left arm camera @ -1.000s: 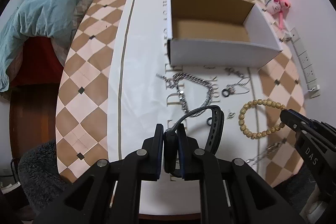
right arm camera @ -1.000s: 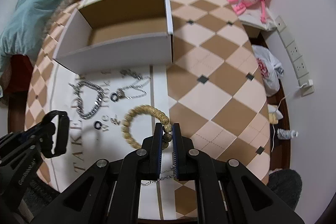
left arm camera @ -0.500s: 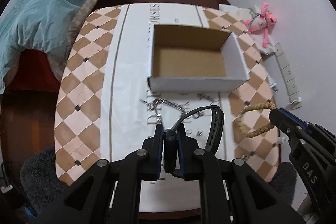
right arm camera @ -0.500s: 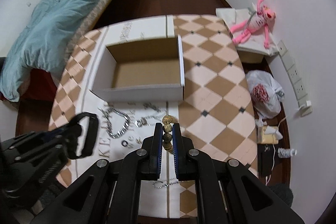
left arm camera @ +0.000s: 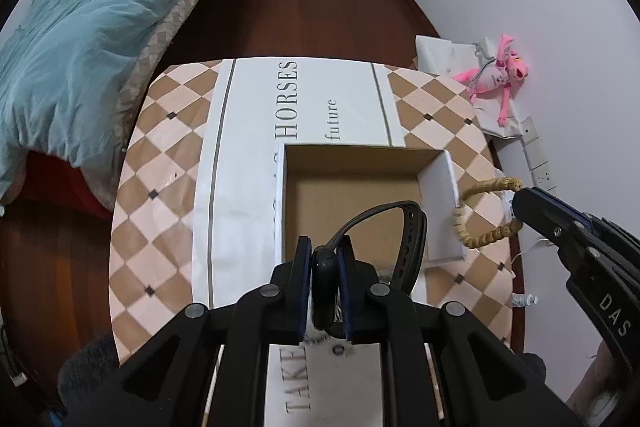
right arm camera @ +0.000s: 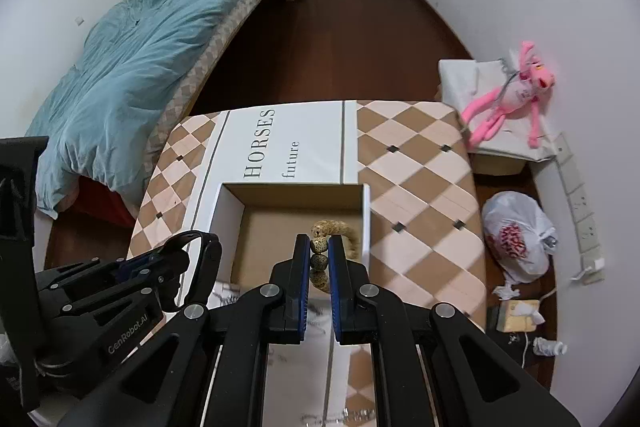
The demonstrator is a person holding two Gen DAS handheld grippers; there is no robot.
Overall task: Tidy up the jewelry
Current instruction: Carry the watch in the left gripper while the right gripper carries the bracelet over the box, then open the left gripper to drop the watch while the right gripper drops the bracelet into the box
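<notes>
My left gripper [left arm camera: 324, 267] is shut on a black watch [left arm camera: 404, 239] by its body, and the strap loops up over the open cardboard box [left arm camera: 352, 163]. My right gripper [right arm camera: 319, 255] is shut on a tan bead bracelet [right arm camera: 340, 229], held above the box [right arm camera: 294, 193] near its right wall. In the left wrist view the bracelet [left arm camera: 476, 223] hangs just right of the box from the right gripper [left arm camera: 524, 205]. In the right wrist view the left gripper [right arm camera: 188, 263] holds the watch [right arm camera: 204, 259] at the box's left wall. The box interior looks empty.
Silver chains [right arm camera: 228, 297] and a small black ring [left arm camera: 339, 349] lie on the checked tablecloth [right arm camera: 416, 167] in front of the box. A bed with a teal duvet [left arm camera: 80, 27] is on the left. A pink plush toy [right arm camera: 508, 99] and a plastic bag [right arm camera: 516, 239] are on the right.
Both grippers have risen from the table and moved forward toward the box, carrying the watch and the bead bracelet off the cloth. The box now lies right under them.
</notes>
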